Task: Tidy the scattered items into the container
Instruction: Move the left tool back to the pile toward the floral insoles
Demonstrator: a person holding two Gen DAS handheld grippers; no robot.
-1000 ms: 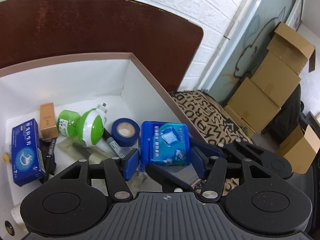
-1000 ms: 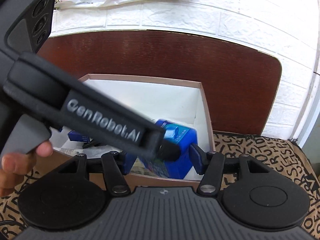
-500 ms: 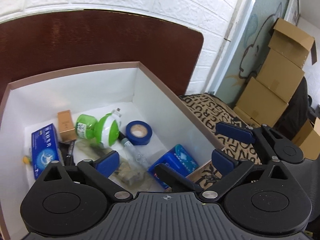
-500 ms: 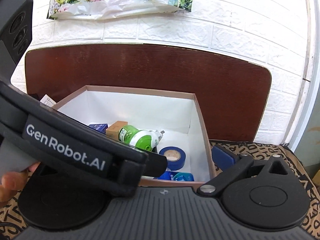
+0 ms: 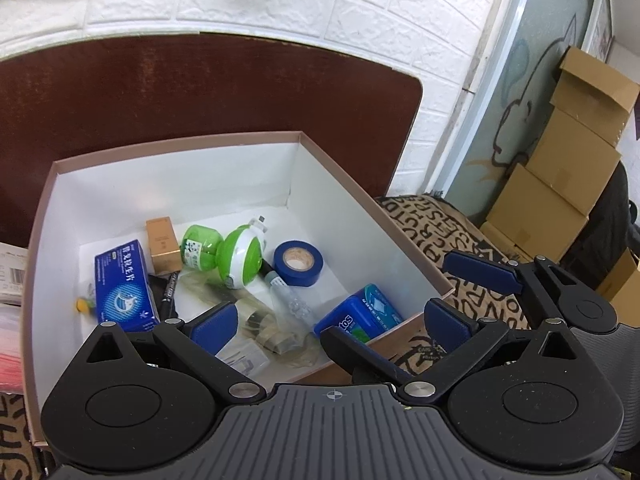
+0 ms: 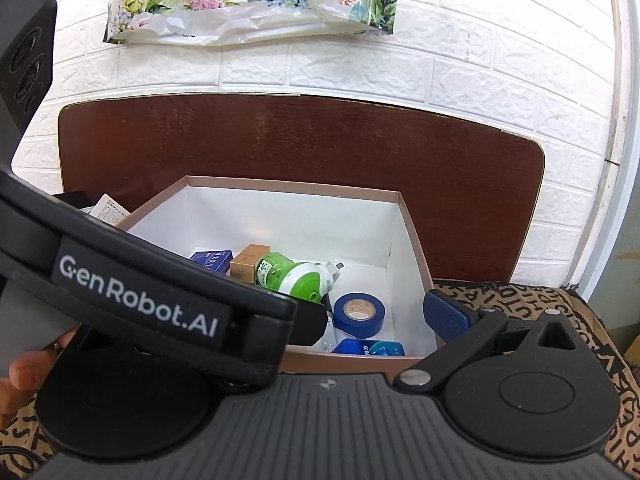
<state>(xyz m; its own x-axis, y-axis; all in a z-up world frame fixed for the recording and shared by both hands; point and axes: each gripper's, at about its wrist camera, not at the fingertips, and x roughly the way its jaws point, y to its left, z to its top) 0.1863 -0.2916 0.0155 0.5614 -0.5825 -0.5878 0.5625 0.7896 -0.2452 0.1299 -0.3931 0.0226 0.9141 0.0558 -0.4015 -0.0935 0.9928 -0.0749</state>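
The white box with a brown rim (image 5: 336,164) (image 6: 412,220) holds a blue gum case (image 5: 360,314) (image 6: 370,347) at its near right corner, a blue tape roll (image 5: 298,262) (image 6: 359,314), a green and white plug-in bottle (image 5: 224,254) (image 6: 296,276), a blue medicine box (image 5: 122,284), a small gold box (image 5: 162,244), a black marker and clear wrappers. My left gripper (image 5: 332,322) is open and empty above the box's near edge. My right gripper (image 6: 320,316) is open and empty just before the box; the left gripper's body hides its left finger.
The box sits on a letter-print cloth (image 5: 436,236) against a dark brown board (image 5: 200,92). Cardboard cartons (image 5: 560,176) are stacked at the right. Papers (image 5: 12,272) lie left of the box. A floral bag (image 6: 256,0) hangs on the brick wall.
The left gripper opened and let go of the blue gum case, which now lies in the box. Both grippers have drawn back and up from the box.
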